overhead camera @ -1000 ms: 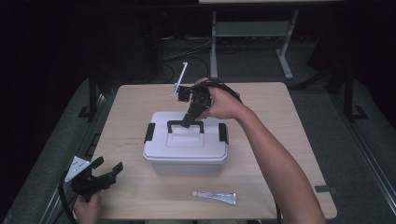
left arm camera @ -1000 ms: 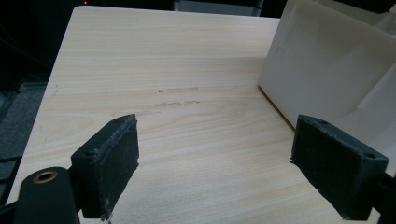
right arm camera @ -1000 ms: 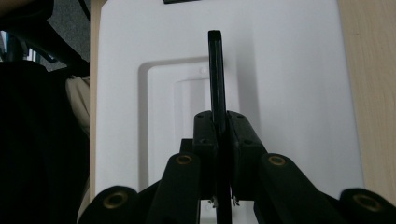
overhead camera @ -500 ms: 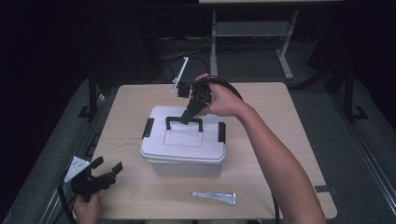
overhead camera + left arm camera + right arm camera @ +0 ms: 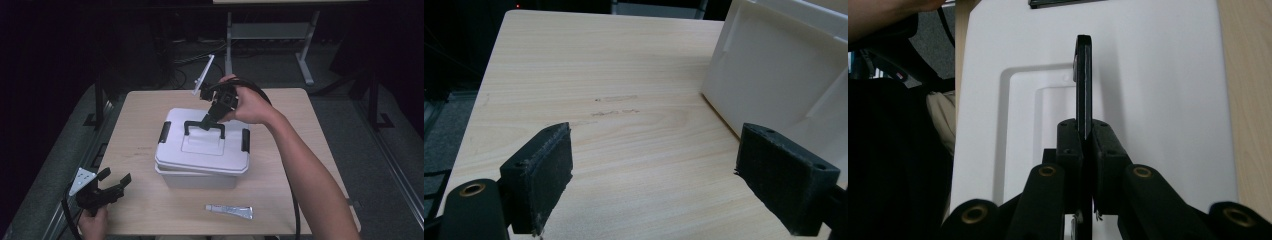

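Box handle (image 5: 1084, 80) sits clamped in right gripper (image 5: 1088, 150); left gripper (image 5: 654, 175) gapes wide beside the box (image 5: 784, 80).

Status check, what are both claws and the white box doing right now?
Right claw shut on the black handle of the white box. Left claw open, apart from the box. Tube lies beside it.

A pale wooden bench (image 5: 140, 130) fills the middle of the frame. A white lidded box (image 5: 200, 160) sits near its centre. A small tube (image 5: 229, 211) lies flat at the lower edge, right of centre, apart from the box.
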